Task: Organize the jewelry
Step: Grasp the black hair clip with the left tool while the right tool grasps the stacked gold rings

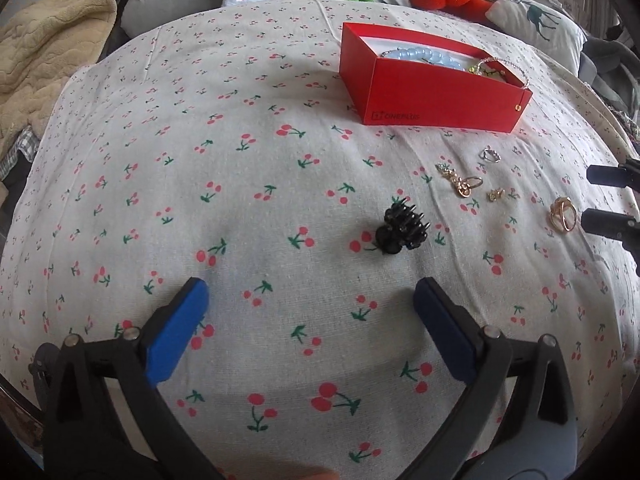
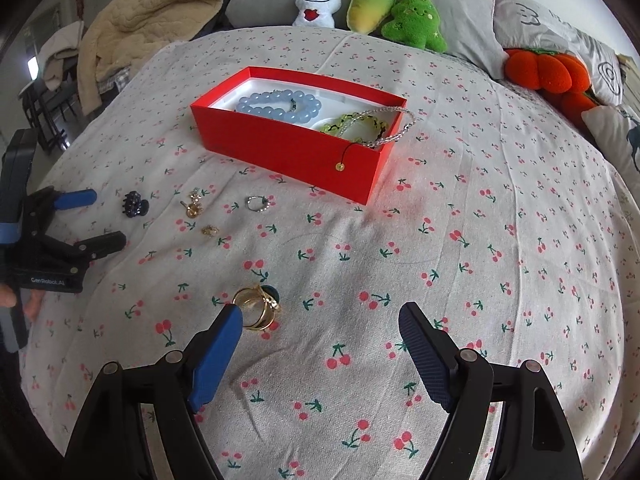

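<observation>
A red box (image 1: 436,92) (image 2: 288,152) holds a blue bead bracelet (image 2: 280,104), a green bracelet (image 2: 352,124) and a clear bead chain hanging over its rim. On the cherry-print cloth lie a black hair claw (image 1: 400,228) (image 2: 135,204), gold earrings (image 1: 460,180) (image 2: 194,206), a small gold stud (image 1: 496,194) (image 2: 209,231), a silver ring (image 1: 490,155) (image 2: 256,203) and a gold ring (image 1: 562,214) (image 2: 258,308). My left gripper (image 1: 312,300) is open, just short of the hair claw. My right gripper (image 2: 320,322) is open, its left finger beside the gold ring.
Plush toys (image 2: 372,8) and pillows (image 2: 560,40) line the far edge of the bed. A beige blanket (image 1: 44,52) lies at the far left. An orange plush (image 2: 544,70) sits at the right.
</observation>
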Available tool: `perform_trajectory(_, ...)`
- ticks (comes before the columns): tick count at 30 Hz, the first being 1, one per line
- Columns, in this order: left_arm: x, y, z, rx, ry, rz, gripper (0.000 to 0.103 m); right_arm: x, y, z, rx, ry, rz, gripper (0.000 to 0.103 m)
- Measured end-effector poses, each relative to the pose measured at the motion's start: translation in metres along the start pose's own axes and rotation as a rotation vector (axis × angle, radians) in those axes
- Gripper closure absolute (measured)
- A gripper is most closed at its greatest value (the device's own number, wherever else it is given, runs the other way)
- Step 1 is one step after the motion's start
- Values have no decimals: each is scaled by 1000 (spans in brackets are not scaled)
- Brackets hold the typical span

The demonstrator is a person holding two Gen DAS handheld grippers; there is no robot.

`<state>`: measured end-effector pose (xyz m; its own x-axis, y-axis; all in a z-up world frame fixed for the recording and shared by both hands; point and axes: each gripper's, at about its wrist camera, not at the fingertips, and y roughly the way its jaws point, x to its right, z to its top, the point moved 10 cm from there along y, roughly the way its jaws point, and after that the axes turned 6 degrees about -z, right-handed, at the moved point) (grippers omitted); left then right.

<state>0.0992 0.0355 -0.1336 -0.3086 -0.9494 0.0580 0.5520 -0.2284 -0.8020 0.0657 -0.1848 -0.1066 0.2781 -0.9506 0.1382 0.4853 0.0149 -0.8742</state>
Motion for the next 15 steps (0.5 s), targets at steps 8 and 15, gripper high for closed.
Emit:
perform_trajectory(8, 4, -1, 3, 10, 2, -6, 0, -26, 16, -19, -11, -84, 25, 16)
perform_trajectory(15, 21, 1, 10, 13, 31, -58, 11, -22, 22, -18, -10, -56, 40, 8)
